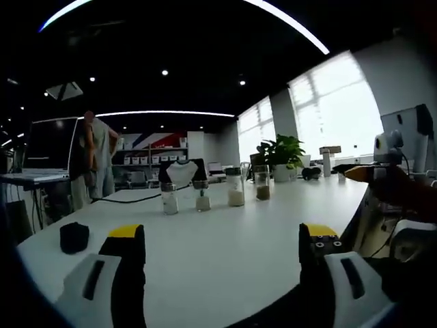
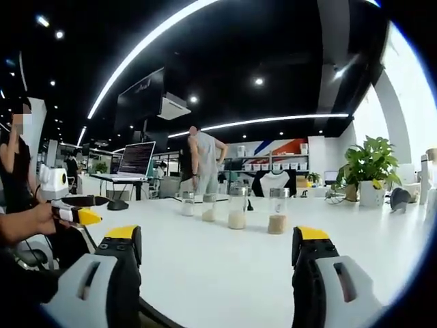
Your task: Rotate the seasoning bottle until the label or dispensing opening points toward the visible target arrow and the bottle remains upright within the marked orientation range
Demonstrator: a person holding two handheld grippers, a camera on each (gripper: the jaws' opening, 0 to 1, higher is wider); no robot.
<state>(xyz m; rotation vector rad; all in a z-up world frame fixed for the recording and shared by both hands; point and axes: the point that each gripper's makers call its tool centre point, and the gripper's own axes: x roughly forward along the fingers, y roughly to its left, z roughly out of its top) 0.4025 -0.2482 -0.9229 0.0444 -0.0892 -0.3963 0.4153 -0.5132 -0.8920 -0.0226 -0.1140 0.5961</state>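
Level above the table (image 1: 225, 246), both grippers' fingers (image 2: 123, 249) spread wide.

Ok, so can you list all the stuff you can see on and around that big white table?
Clear glass seasoning bottles: four, dark lids, pale to tan fillings, one row mid-table.
Big white table: one, white, under everything.
Small black lump: one, black, table's left edge in the left gripper view.
Potted green plant: one, white pot, far end by the windows.
Open laptop: one, dark, desk behind.
Standing person: one, grey top, background.
Left gripper: black-grey, yellow tips, open.
Right gripper: same, open.
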